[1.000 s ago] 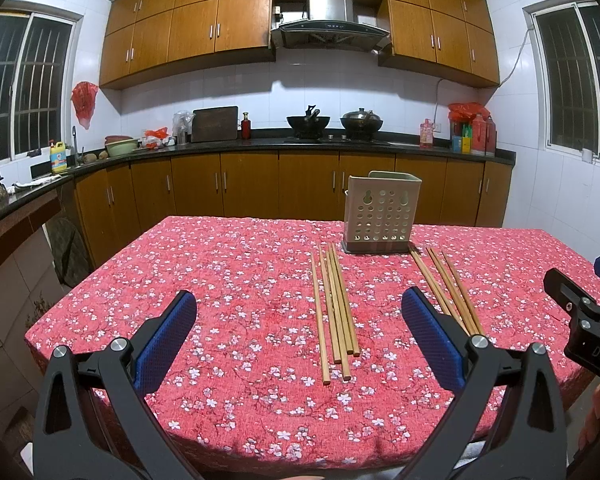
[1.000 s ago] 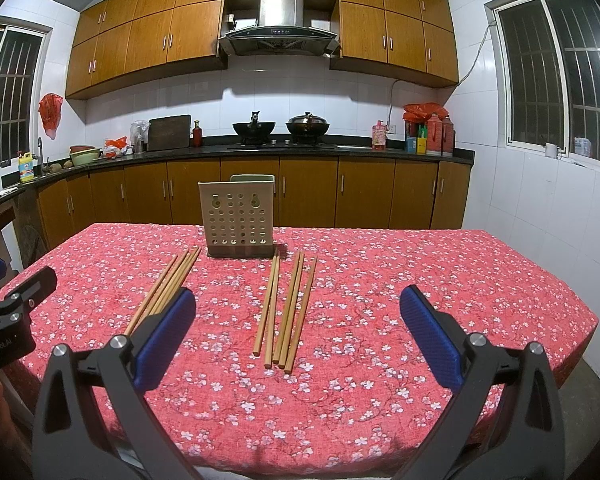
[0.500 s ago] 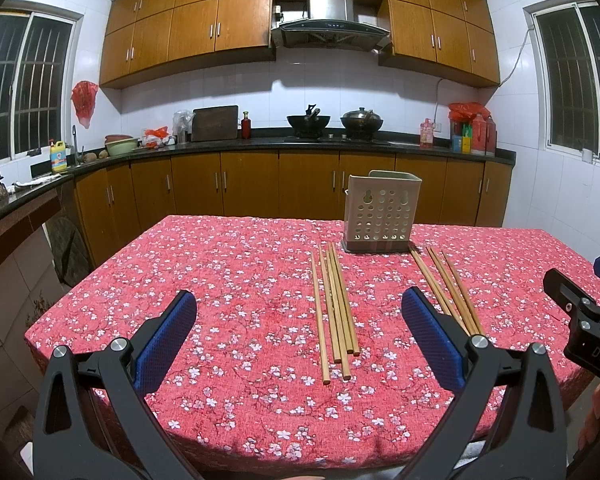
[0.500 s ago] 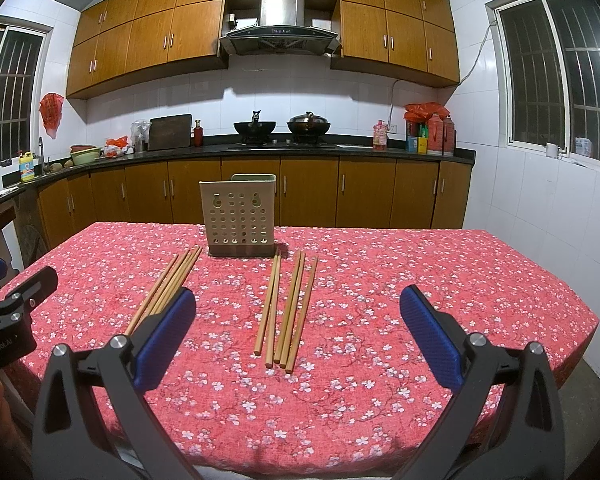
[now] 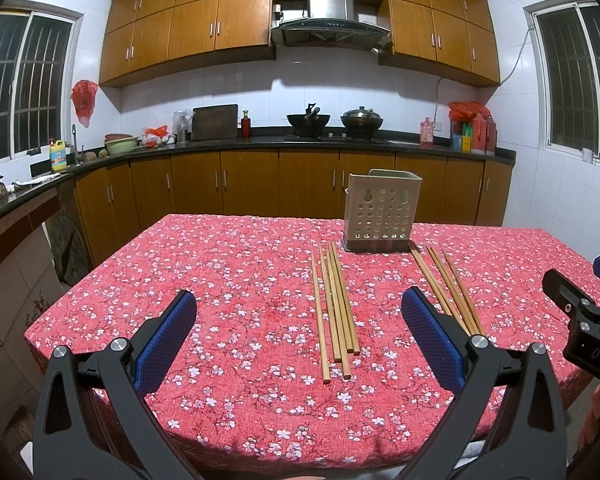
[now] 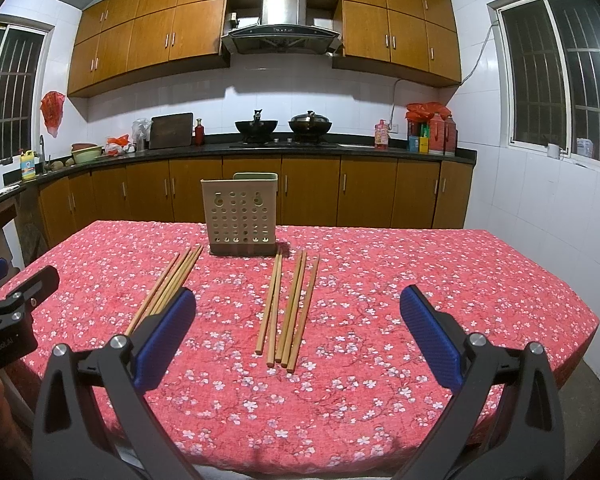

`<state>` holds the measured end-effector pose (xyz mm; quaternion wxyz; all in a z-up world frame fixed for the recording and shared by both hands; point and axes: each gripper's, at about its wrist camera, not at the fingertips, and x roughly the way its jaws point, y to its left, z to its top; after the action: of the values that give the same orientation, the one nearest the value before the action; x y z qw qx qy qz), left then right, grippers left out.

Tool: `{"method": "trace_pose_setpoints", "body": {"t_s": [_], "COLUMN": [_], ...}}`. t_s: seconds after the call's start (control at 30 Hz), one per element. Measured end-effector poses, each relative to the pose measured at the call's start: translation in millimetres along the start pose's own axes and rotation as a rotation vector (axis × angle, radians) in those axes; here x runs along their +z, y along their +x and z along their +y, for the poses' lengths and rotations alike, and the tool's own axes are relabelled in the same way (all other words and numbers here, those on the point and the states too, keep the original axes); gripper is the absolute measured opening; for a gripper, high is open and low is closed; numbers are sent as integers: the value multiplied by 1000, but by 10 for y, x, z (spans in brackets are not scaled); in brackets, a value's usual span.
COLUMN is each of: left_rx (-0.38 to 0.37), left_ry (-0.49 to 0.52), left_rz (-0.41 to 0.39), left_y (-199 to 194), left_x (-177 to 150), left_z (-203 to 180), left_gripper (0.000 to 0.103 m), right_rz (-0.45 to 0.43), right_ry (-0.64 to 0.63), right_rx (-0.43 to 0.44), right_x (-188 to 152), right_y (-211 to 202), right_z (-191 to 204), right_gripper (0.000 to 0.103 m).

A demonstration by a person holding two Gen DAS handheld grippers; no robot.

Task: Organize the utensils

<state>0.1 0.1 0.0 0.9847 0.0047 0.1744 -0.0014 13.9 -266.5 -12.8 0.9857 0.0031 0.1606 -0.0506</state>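
Observation:
Two bundles of wooden chopsticks lie on a red flowered tablecloth. In the left wrist view, the left bundle [image 5: 334,304] sits between my fingers and the right bundle [image 5: 446,288] runs behind my right finger. A beige perforated utensil holder [image 5: 381,210] stands upright behind them. My left gripper [image 5: 298,344] is open and empty above the table's near edge. In the right wrist view, my right gripper [image 6: 298,344] is open and empty, with the right bundle [image 6: 288,306] ahead of it, the left bundle [image 6: 166,290] partly hidden by my left finger, and the holder [image 6: 240,218] beyond.
The table [image 5: 220,280] fills the foreground, its near edge just below both grippers. Each gripper shows at the other's frame edge: the right one [image 5: 580,320], the left one [image 6: 8,316]. Kitchen counters [image 6: 300,148] with woks and bottles line the back wall.

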Motion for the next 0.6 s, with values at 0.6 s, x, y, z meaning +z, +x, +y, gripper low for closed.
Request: {"method": "trace_pose_setpoints", "body": {"t_s": [0.6], "left_rx": [-1], "left_ry": [0], "left_rz": [1], "left_y": [-1], "left_x": [-1], "left_z": [0], "left_gripper": [101], "right_rz": [1], "right_ry": [0], "right_rx": [0], "right_x": [-11], "right_y": [2], "right_z": [32], "right_gripper": [99]}}
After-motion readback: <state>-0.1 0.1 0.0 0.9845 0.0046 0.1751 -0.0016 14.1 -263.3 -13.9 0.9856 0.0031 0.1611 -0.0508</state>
